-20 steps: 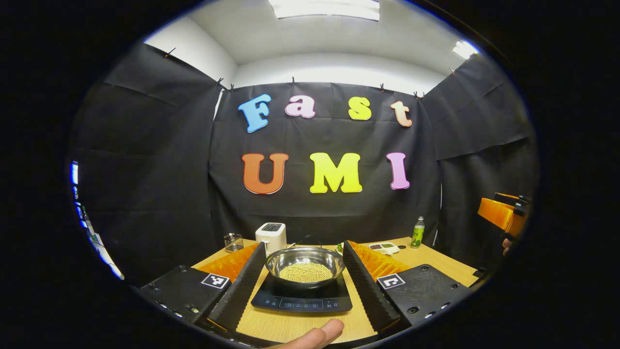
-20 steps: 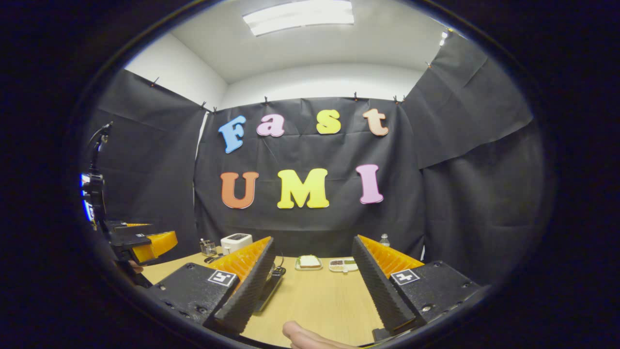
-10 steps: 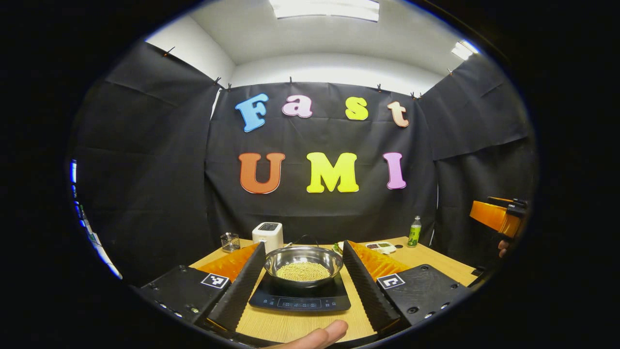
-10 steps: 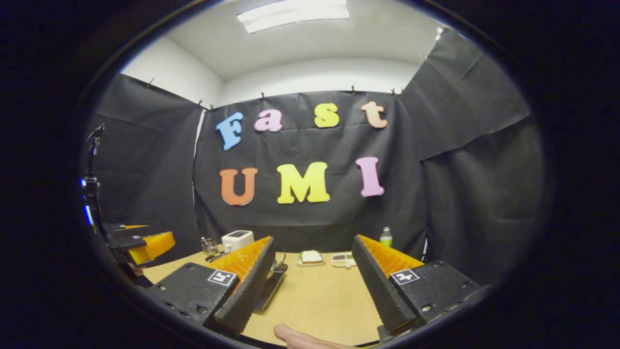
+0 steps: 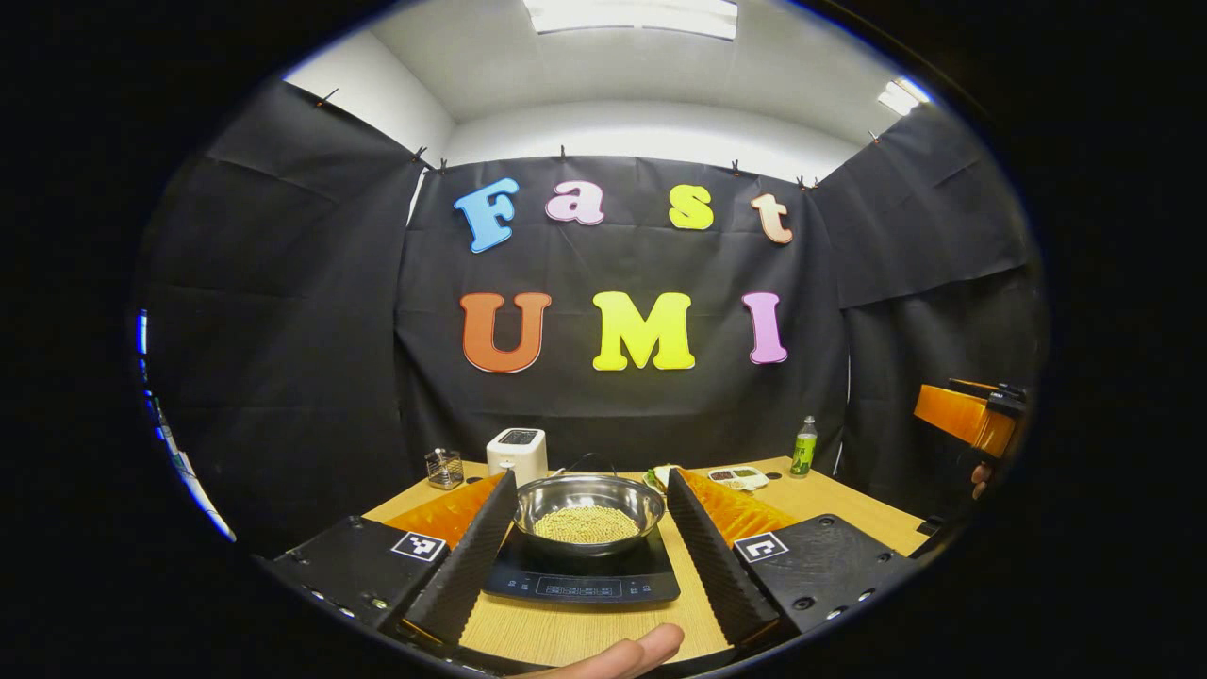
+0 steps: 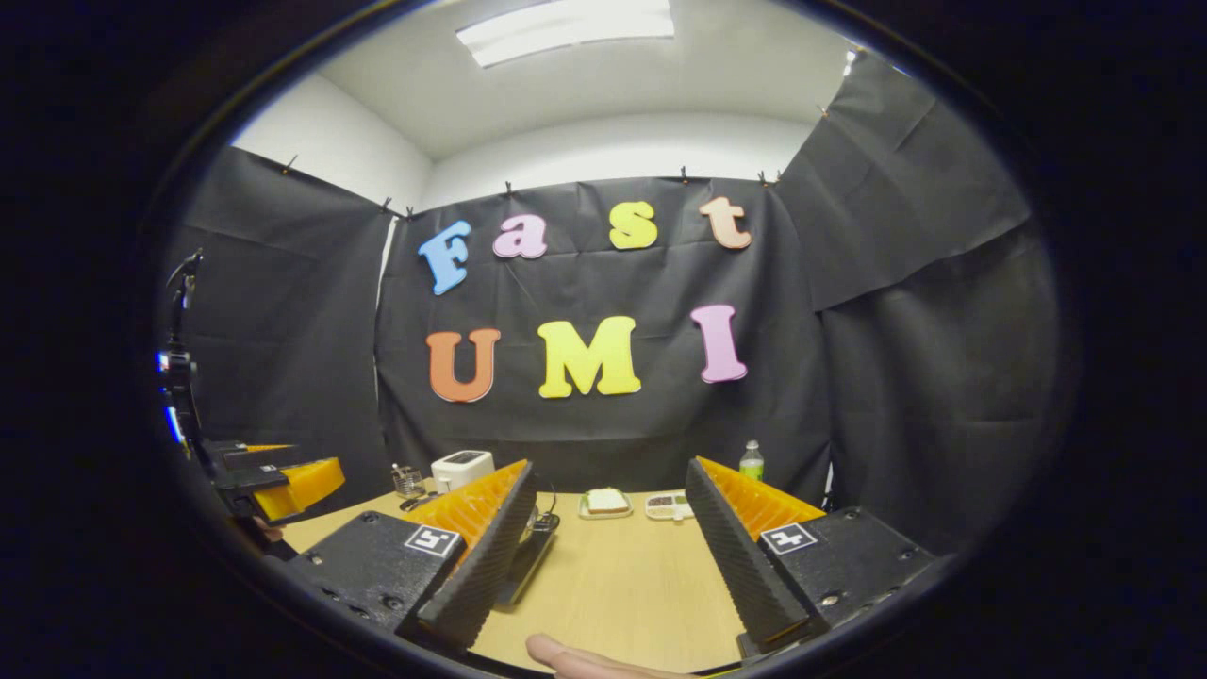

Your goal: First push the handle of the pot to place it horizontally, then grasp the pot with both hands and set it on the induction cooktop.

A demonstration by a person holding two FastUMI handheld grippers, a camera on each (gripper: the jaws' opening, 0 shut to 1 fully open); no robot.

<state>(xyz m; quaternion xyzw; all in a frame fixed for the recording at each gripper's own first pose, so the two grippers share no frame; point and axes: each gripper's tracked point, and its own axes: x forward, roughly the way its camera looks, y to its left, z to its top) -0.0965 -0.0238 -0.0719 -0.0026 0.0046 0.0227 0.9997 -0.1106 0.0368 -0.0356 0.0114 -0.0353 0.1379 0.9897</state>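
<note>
A: Where is the pot (image 5: pixel 589 514) found?

B: It is seen in the left gripper view at twelve o'clock from the left gripper (image 5: pixel 591 552), seated on the induction cooktop (image 5: pixel 583 575) and filled with small pale grains. A thin dark bail handle (image 5: pixel 586 462) is glimpsed behind the rim at twelve o'clock; whether it lies flat cannot be told.

A: How are the fingers held?

B: Both grippers are spread wide and nothing is pinched. The pot is framed between the left fingers but is not touched; a clear gap is judged on each side.

A: And the right gripper (image 6: pixel 603 556)?

B: It is pointed level over bare table (image 6: pixel 622 585), with the cooktop's edge (image 6: pixel 523 561) caught just past its finger at ten o'clock. The pot is therefore judged to lie to its left, and the left hand is the nearer.

A: What is left to be done?

B: The placing looks finished; only withdrawal is judged to be needed. A fingertip (image 5: pixel 627 651) of the holding hand is seen at six o'clock.
</note>
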